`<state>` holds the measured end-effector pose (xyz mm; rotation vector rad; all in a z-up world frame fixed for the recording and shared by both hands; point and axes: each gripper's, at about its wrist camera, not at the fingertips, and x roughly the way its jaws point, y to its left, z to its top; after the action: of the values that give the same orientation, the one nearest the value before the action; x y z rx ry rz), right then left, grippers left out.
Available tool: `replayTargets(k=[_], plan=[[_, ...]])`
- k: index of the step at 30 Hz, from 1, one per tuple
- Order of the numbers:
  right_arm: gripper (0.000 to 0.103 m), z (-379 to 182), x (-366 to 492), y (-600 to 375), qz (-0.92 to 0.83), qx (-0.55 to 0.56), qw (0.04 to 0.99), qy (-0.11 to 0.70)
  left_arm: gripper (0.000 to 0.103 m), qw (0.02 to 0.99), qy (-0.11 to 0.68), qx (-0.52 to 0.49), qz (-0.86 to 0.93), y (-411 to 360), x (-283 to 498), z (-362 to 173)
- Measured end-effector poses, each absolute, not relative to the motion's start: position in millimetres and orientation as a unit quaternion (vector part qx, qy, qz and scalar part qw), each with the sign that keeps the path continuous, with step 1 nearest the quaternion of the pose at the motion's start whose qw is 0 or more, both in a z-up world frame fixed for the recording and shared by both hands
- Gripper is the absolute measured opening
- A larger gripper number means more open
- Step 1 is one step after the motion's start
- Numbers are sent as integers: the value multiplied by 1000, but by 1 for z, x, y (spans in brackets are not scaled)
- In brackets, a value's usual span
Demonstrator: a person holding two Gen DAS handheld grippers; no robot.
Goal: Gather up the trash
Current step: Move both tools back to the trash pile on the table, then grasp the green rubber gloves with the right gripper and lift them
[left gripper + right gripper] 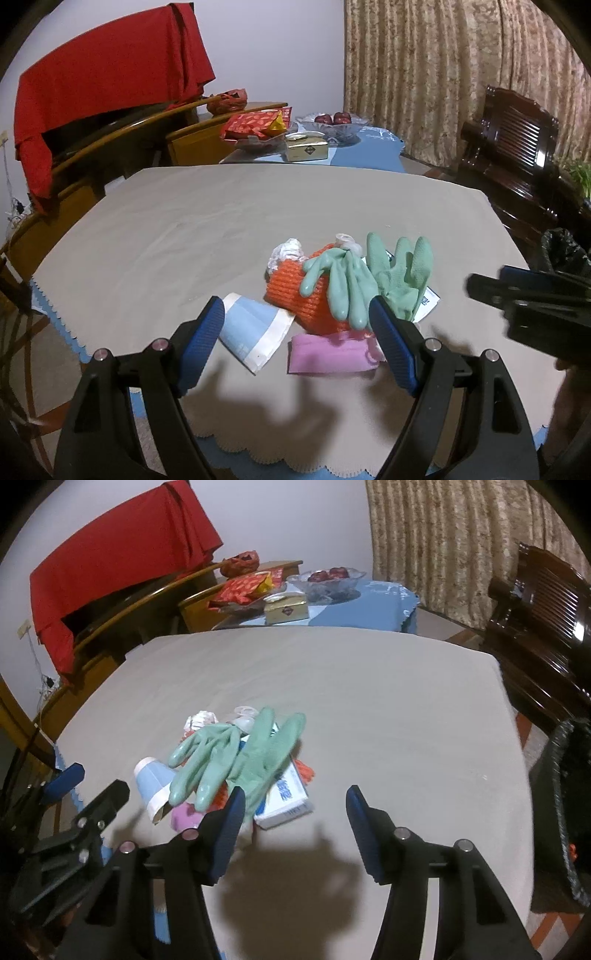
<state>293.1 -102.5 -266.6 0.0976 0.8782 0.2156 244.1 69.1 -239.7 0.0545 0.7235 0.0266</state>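
A heap of trash lies on the beige tablecloth (184, 229): two green rubber gloves (369, 277) (236, 753), an orange knitted piece (295, 291), a flattened blue-and-white paper cup (251, 332) (153, 786), a pink piece (328, 354), crumpled white wrappers (288, 251) and a white-and-blue carton (288, 801). My left gripper (297, 312) is open, just in front of the heap, holding nothing. My right gripper (295, 797) is open to the right of the heap, its left finger near the carton. A black bin bag (565, 812) stands at the table's right edge.
Behind the table, a blue-covered table (369, 147) holds a glass fruit bowl (332, 125), a gold box (306, 147) and red snack packs (255, 123). Wooden chairs (110, 147) with a red cloth (103, 81) stand left. A dark wooden chair (517, 147) stands right.
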Motion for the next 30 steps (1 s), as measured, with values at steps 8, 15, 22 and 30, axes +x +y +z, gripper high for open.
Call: replayTargets(k=[8, 15, 22, 30], plan=[[54, -286, 327, -84, 110, 54, 894, 431, 78, 934, 358, 10, 14, 80, 259, -254], [30, -308, 349, -75, 124, 53, 881, 453, 78, 930, 367, 5, 10, 76, 269, -266], [9, -303, 349, -83, 148, 56, 881, 446, 78, 928, 372, 8, -7, 58, 278, -270], [8, -281, 341, -108, 154, 75, 886, 431, 78, 922, 386, 11, -17, 37, 294, -280]])
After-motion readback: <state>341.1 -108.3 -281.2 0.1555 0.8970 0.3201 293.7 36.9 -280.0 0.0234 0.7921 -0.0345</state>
